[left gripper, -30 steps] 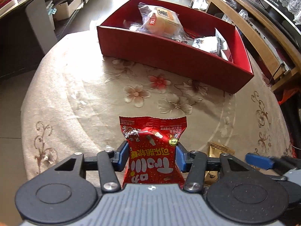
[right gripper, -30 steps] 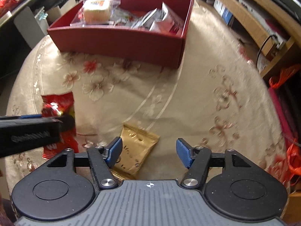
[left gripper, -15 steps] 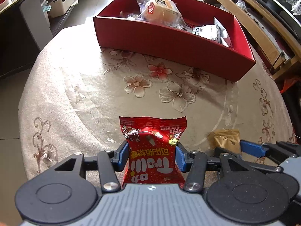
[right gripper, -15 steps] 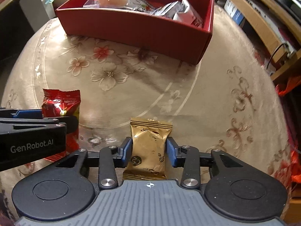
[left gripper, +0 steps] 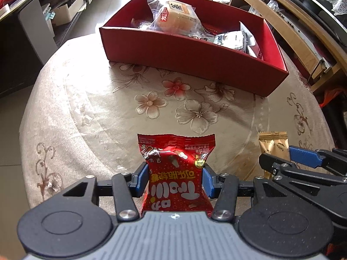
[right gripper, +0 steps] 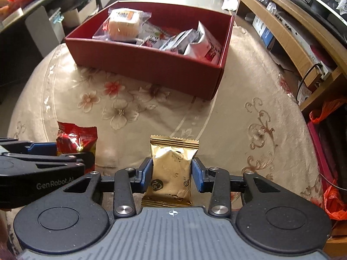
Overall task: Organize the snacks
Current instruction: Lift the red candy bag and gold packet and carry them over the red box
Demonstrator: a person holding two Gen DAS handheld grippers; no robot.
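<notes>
Gripping a snack in each tool, you have both packets pinched between the blue pads and held above the flowered tablecloth (left gripper: 91, 112); your left gripper (left gripper: 175, 178) is closed on the red packet (left gripper: 176, 173), its pads pressing the two side edges just below the middle; your right gripper (right gripper: 171, 174) is closed on the gold packet (right gripper: 172, 173) in the same way, pads against both sides.

Your red packet is shiny foil with large white characters and small cartoon figures, a round yellow sticker near its right edge; it stands with its long axis running away from you, crimped end pointing toward the red box (left gripper: 190, 56), and its print reads upside down from your left wrist view; your gold packet is smaller, glossy, with a dark embossed pattern and a round mark low down; its long axis also runs away from you, serrated end pointing toward the box.

Your two tools sit side by side, near each other; the box lies at the far side of the table, well apart from both packets, already holding a wrapped round cake (right gripper: 123, 25) and several white and silver packets (right gripper: 195, 43).
</notes>
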